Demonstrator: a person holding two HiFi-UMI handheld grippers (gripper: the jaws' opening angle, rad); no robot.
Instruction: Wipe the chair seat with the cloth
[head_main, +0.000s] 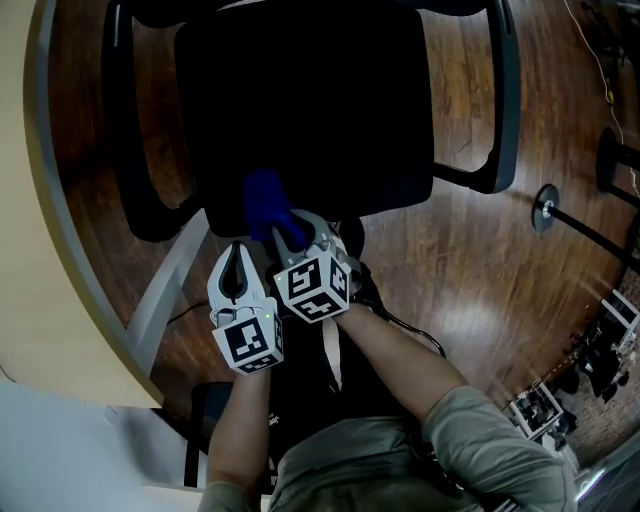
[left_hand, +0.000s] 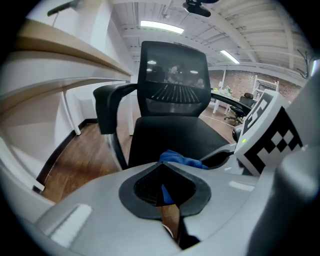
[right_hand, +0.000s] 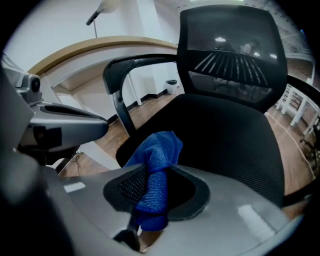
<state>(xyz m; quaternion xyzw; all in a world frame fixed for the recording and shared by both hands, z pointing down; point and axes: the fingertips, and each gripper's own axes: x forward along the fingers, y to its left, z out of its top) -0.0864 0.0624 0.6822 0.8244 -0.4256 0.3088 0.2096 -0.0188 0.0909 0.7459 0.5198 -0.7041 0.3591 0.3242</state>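
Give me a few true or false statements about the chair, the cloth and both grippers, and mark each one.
1. The right gripper grips a blue cloth. True.
2. The cloth lies spread flat in the middle of the chair seat. False: it is bunched in the right gripper's jaws, near the seat's front edge.
3. The left gripper holds nothing. True.
4. The chair has no armrests. False: a black armrest runs along each side.

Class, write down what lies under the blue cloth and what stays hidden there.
Under the blue cloth, gripped in the right tool, lies the front of the black chair seat. The cloth covers that patch; whether they touch cannot be seen.
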